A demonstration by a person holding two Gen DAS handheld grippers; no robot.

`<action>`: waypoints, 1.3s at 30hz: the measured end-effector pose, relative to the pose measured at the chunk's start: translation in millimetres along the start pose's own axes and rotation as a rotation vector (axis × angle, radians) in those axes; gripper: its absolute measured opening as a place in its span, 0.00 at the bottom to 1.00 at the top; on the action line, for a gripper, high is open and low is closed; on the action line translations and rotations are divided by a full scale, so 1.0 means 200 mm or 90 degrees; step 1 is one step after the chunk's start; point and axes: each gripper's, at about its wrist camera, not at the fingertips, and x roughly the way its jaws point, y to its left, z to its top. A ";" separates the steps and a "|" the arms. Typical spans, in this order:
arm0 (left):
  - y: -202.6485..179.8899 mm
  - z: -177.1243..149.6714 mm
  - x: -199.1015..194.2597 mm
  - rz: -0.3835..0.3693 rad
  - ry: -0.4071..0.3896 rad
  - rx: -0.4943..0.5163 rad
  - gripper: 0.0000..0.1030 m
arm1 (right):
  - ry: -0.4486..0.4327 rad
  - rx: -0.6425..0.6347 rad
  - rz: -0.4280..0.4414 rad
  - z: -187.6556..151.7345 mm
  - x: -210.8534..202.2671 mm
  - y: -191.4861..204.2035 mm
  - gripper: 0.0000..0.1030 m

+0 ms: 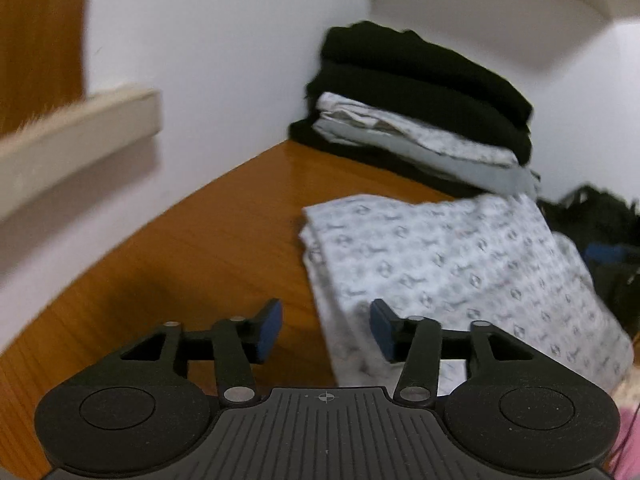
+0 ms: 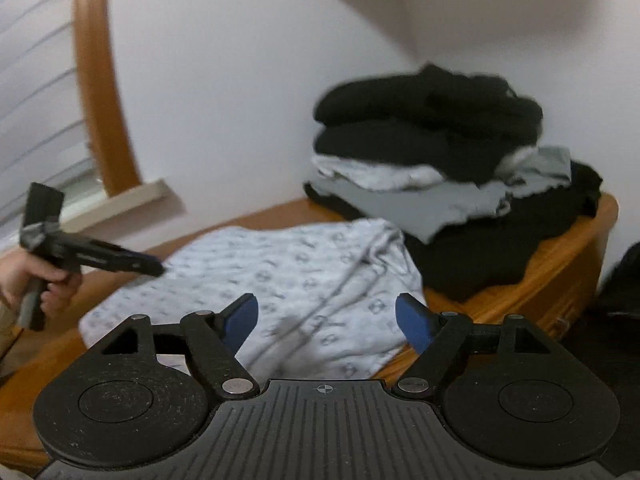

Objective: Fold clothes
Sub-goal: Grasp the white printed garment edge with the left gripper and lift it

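Two tongs: both stand with their blue pads spread apart, nothing between them.
Left tongs (image 1: 326, 330): jaws wide, held above the near left edge of the patterned garment, one pad over bare wood, the other over the cloth; whether the cloth is touched cannot be told.
Left tongs from the right wrist view (image 2: 132, 262): a hand (image 2: 36, 280) grips the handle at the left side of the worktop, and the tip reaches the garment's left edge.
Right tongs (image 2: 326, 320): jaws wide, over the near edge of the same garment, apart from it.
Patterned garment (image 2: 288, 280): white with a grey repeat print, folded flat into a rough rectangle, lying in the middle of the worktop toward its front edge.
Stack of clothes (image 2: 432, 152): black, grey and white folded pieces piled at the far right corner, against the wall, just behind the garment.
Worktop (image 1: 208, 240): orange-brown wood, bare along its left side.
Wall (image 1: 224, 60): white, behind the worktop.
Dark bundle (image 1: 600, 220): black cloth beyond the right edge, blurred.
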 end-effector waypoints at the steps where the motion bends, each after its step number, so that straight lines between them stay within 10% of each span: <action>1: 0.01 0.00 0.01 -0.013 0.000 -0.010 0.57 | 0.006 -0.002 -0.007 0.00 0.02 -0.01 0.74; 15: -0.10 0.14 0.16 -0.097 0.042 0.038 0.56 | 0.043 -0.006 0.004 -0.01 0.28 -0.02 0.75; 21: -0.13 0.15 0.17 -0.085 0.061 0.070 0.57 | -0.008 -0.040 -0.082 0.00 0.17 0.05 0.69; 35: -0.12 0.14 0.17 -0.089 0.031 0.060 0.56 | 0.036 -0.007 0.017 -0.03 0.27 -0.01 0.76; 39: -0.13 0.14 0.18 -0.109 0.037 0.056 0.33 | 0.040 -0.017 0.040 -0.02 0.28 0.04 0.49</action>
